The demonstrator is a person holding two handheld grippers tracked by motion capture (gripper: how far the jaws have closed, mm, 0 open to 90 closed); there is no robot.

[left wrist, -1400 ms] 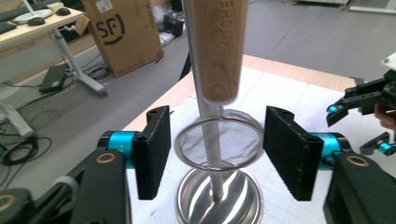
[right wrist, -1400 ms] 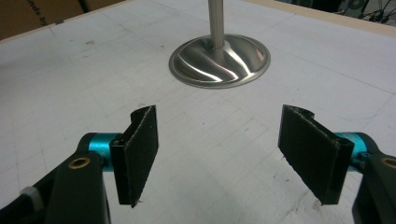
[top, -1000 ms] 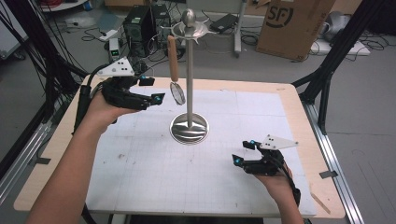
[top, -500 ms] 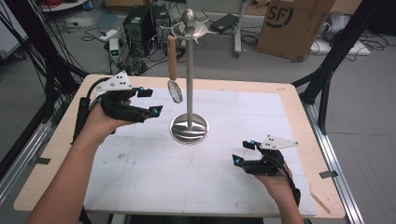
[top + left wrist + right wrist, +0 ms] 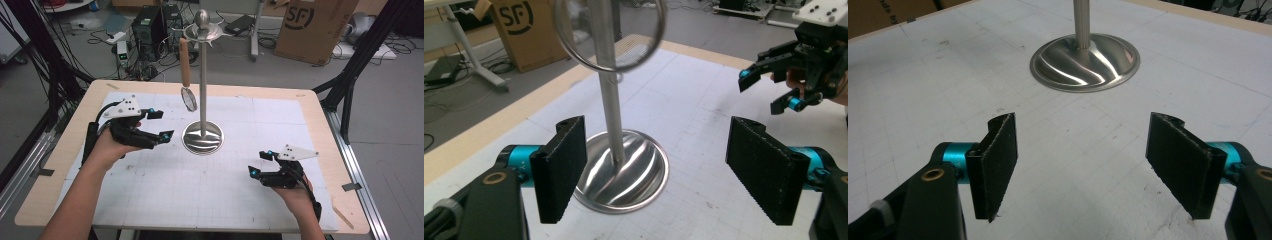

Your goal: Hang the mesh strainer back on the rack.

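Strainer (image 5: 188,98) with wooden handle, hanging from the steel stand (image 5: 202,137) at upper centre, free of any grip. Left tongs (image 5: 159,124) lower and farther left than a second ago, just opening wider, empty. Right tongs (image 5: 260,163) wide, empty, lower right. Hanging looks finished.

In the left gripper view, the strainer (image 5: 610,34) is hanging so close to the camera that its mesh is blurring, and the picture's top edge is cutting off its rim and handle. The stand (image 5: 605,85) is running out of that same edge, so its hooks are going unseen there. In the right gripper view, the top edge is cutting the stand's pole just above the base. In the high view, the bottom edge is cropping both forearms, and the worktop (image 5: 320,105) is losing its near edge behind them. The far cardboard box (image 5: 315,25) is being cut by the top edge.
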